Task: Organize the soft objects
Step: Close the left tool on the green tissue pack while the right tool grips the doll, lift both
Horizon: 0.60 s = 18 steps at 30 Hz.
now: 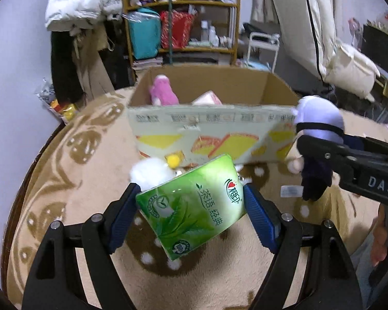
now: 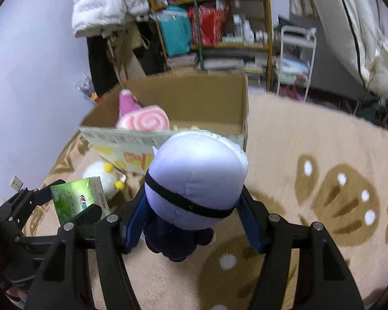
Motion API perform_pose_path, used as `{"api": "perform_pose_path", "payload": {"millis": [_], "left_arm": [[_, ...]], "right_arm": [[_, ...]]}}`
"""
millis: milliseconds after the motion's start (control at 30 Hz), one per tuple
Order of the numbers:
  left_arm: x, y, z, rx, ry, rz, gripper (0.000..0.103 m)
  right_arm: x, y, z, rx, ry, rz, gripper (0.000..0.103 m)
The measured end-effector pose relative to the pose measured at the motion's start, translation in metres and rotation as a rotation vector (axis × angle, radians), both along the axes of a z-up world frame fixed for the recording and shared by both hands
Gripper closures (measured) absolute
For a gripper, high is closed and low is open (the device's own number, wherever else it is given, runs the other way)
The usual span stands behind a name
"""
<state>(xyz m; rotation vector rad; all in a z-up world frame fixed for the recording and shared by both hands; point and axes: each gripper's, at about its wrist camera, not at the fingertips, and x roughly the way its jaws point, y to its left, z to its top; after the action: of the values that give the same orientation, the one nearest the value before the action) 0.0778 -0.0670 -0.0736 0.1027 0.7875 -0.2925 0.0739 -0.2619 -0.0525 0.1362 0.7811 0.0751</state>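
The left claw point(image 1: 191, 204) grips a tilted green tissue pack point(image 1: 191, 209) above the table point(image 1: 77, 193). The right claw point(image 2: 191, 214) clamps a white-haired plush doll point(image 2: 194, 178). The cardboard box point(image 1: 201, 131) sits just ahead of both.

Green tissue pack point(image 1: 192, 208) tilted, white-headed plush doll point(image 2: 196, 180) upright, both lifted.

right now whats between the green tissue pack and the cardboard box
A white fluffy plush with yellow pompoms lies on the rug between the green tissue pack, held in the left gripper, and the cardboard box. Both wrist views show it.
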Motion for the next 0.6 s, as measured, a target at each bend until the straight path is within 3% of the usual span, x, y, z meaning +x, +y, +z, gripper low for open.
{"api": "perform_pose_path", "payload": {"millis": [200, 333, 600], "left_arm": [[-0.015, 0.009, 0.027, -0.006, -0.121, 0.037, 0.023], [-0.020, 0.016, 0.043, -0.052, -0.203, 0.048, 0.023], [-0.016, 0.018, 0.057, -0.056, -0.278, 0.048, 0.023]], "right_arm": [[-0.013, 0.008, 0.025, -0.045, -0.121, 0.011, 0.034], [-0.012, 0.012, 0.036, -0.065, -0.167, 0.017, 0.034], [-0.003, 0.018, 0.053, -0.076, -0.236, 0.029, 0.034]]}}
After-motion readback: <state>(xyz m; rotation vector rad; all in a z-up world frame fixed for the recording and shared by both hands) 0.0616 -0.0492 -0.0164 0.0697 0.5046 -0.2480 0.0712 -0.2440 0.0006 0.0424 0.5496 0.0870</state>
